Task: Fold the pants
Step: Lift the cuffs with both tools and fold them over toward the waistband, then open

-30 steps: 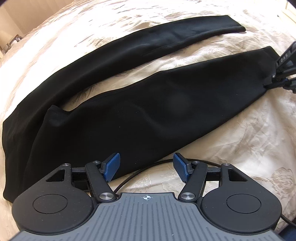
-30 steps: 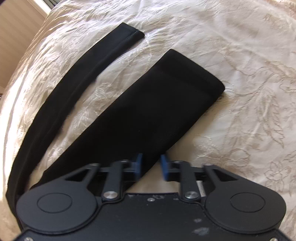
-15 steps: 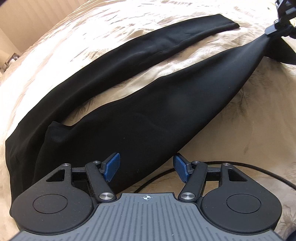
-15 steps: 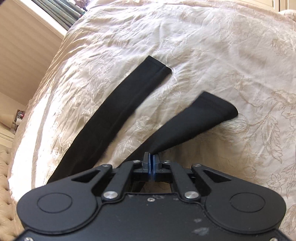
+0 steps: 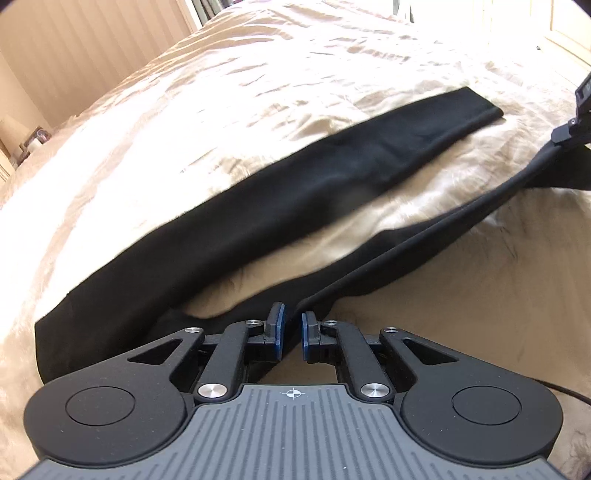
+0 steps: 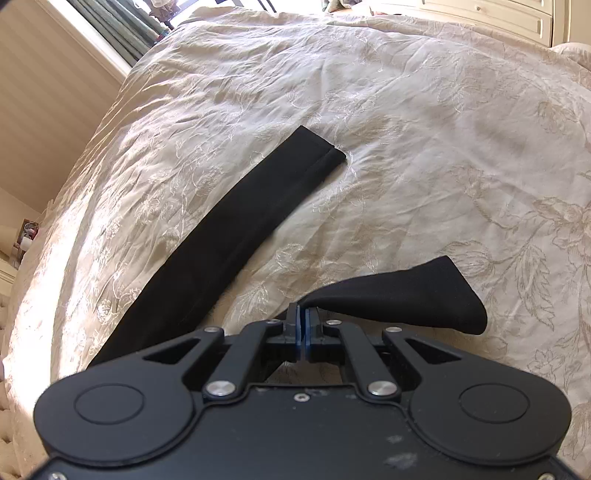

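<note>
Black pants (image 5: 295,199) lie on a cream bedspread. The far leg (image 6: 236,236) lies flat. The near leg (image 5: 424,240) is lifted and stretched taut between my two grippers. My left gripper (image 5: 290,328) has its blue pads nearly together on the near leg's edge close to the crotch. My right gripper (image 6: 303,328) is shut on the near leg close to its cuff, and the cuff end (image 6: 413,295) hangs beyond its pads. The right gripper also shows in the left wrist view (image 5: 576,125) at the far right.
The cream embroidered bedspread (image 6: 424,129) covers the bed. A wall and curtains (image 6: 110,33) stand at the far left. A bedside table with small items (image 5: 26,142) is at the left. A white cabinet (image 6: 498,18) stands beyond the bed.
My right gripper closed on the near leg by the cuff and raised it. My left gripper closed on the same leg near the crotch and lifted, pulling the leg taut.
</note>
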Motion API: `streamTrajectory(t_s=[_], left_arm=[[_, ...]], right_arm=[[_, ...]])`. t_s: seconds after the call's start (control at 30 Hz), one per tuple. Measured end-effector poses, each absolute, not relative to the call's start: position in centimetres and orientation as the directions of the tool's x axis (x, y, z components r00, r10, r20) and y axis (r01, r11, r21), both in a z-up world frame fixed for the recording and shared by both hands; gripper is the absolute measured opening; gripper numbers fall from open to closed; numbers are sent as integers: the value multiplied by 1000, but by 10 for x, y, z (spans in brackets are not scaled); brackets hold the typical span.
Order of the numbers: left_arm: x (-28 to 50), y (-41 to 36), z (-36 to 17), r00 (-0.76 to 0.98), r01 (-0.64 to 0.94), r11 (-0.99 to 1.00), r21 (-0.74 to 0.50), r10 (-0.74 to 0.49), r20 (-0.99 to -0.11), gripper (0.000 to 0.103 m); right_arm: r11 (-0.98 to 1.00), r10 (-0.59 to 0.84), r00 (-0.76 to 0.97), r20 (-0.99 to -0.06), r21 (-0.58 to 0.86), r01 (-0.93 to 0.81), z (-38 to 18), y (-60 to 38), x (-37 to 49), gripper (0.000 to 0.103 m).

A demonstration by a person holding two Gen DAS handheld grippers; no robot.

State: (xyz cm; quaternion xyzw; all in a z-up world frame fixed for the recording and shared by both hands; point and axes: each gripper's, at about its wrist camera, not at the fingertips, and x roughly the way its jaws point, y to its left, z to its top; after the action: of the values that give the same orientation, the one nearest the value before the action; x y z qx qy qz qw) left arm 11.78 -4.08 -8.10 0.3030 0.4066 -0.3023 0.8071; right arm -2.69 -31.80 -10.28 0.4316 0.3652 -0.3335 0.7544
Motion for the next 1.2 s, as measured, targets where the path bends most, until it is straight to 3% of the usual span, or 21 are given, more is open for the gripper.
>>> streamTrajectory(t_s=[0.2,0.63,1.07,1.2], left_arm=[[171,-68,-68,499,737,623,263,-238,-833,9],[263,-118,-101,440,734,632,247,-167,-882,10],[292,-138,-134,402,718,653,240,-107,-910,10],[294,-138,-143,392,720,649,245,-90,-916,10]], right_arm=[[431,-194,521,-831,405,806,-103,-338,9,4],[480,-187,489,-852,355,802,-136,-393,113,4],[520,-176,456,-873,311,795,-170,-414,166,5],[536,-209,489,-847,319,782,-166,-419,165,19]])
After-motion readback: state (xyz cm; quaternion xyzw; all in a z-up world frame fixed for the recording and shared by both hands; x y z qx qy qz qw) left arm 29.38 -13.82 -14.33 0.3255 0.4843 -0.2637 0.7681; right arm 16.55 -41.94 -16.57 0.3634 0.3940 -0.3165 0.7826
